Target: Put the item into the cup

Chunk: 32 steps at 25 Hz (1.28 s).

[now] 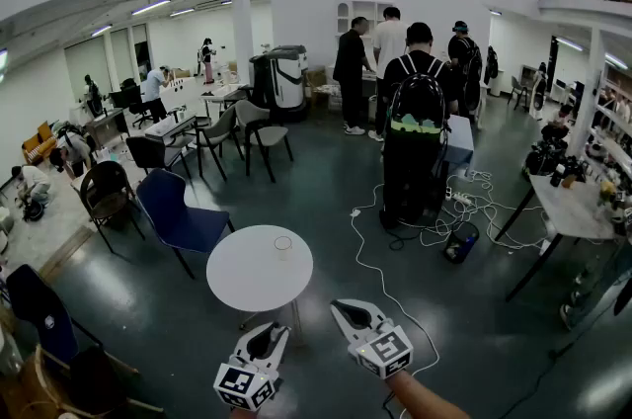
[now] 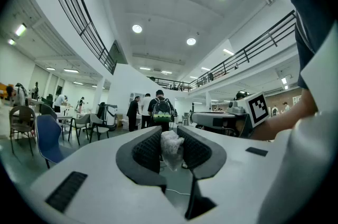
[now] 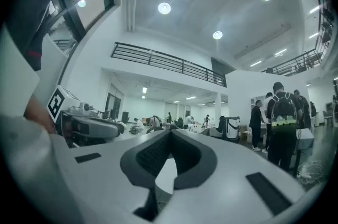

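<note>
A clear cup (image 1: 283, 246) stands on the small round white table (image 1: 247, 274), toward its far right side. My left gripper (image 1: 271, 332) is held level just short of the table's near edge. In the left gripper view my left gripper (image 2: 170, 145) is shut on a small crumpled white item (image 2: 171, 148) pinched between its ribbed pads. My right gripper (image 1: 349, 311) hovers to the right of the table, level, its jaws closed together. The right gripper view shows my right gripper (image 3: 170, 139) with nothing between its jaws.
A blue chair (image 1: 173, 214) stands left of the table. Cables (image 1: 367, 259) trail across the dark floor to the right. A person with a backpack (image 1: 415, 135) and others stand further off, and a long table (image 1: 568, 205) is at the right.
</note>
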Motion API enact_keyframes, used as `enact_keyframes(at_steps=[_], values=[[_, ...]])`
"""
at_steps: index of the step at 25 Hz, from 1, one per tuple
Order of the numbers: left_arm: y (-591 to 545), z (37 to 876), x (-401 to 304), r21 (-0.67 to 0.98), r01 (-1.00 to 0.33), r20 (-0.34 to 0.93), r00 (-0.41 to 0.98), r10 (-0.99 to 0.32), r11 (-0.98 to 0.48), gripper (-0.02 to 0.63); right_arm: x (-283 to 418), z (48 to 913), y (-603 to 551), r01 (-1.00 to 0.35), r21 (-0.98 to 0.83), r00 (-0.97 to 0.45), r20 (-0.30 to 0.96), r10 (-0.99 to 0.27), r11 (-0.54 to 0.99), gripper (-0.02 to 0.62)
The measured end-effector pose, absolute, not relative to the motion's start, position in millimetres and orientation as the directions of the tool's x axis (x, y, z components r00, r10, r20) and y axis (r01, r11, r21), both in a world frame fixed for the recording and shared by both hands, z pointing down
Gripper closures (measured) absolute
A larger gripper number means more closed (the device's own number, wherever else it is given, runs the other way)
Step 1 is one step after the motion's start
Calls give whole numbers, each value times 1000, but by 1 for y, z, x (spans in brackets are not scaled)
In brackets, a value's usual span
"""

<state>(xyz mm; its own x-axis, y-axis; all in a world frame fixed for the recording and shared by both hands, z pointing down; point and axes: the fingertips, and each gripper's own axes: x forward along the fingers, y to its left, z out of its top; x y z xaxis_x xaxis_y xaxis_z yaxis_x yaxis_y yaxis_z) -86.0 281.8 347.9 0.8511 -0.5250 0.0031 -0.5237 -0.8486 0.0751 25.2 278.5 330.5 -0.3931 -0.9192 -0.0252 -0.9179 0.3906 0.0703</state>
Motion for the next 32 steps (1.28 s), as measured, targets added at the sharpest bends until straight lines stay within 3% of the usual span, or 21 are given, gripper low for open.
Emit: enact_keyframes(at_steps=[32], values=[[276,362,-43,81,-561,14,827,-562,-824,509,73,337,281,-915,19,-403,-90,-911,403,578]])
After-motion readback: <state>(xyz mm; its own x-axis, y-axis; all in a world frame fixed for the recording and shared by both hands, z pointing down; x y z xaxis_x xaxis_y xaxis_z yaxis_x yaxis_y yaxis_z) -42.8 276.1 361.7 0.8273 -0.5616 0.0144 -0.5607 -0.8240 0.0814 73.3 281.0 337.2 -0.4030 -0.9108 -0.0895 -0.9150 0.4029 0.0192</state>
